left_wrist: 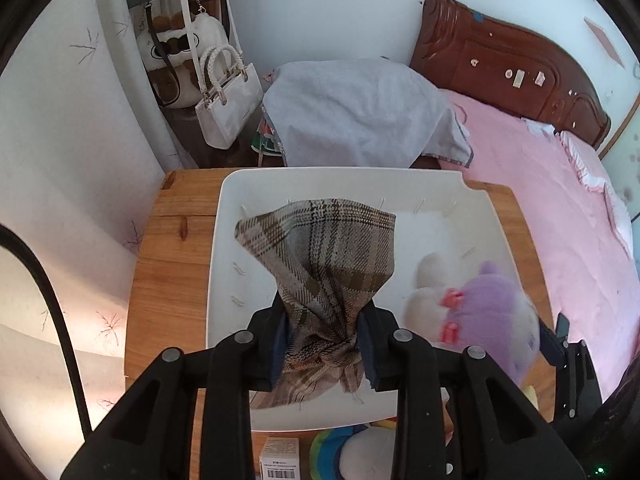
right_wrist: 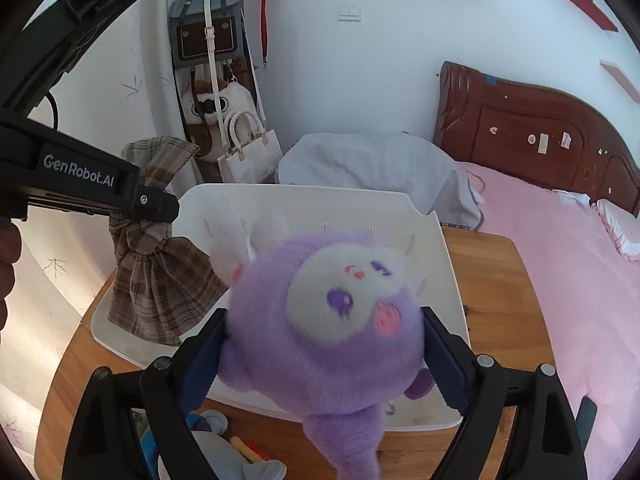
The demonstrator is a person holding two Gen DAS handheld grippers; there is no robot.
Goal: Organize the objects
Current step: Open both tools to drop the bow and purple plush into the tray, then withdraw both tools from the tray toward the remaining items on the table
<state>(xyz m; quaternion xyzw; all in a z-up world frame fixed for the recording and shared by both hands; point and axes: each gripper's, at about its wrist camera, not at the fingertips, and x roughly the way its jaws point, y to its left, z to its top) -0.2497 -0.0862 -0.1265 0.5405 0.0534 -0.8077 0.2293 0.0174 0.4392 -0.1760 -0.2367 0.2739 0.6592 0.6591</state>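
Your left hand-held gripper is clamped narrow on the knot of the plaid cloth, which hangs over the left part of the white tray; from the right wrist view its lower folds look to reach the tray's near left corner, though contact is hard to judge. Your right hand-held gripper stands wide, its blue pads against both sides of the purple plush, holding it above the near right part of the tray, face toward the camera. In the left wrist view the plush is just to the right of the cloth, blurred. The tray lies on the wooden surface. At the surface's near edge, in front of the tray, lie a small box with a barcode and a rainbow-striped toy. Behind the surface sits a mound under a grey cloth. To its left a white handbag hangs with other bags on a rack. To the right is a bed with a pink cover and a dark wooden headboard.
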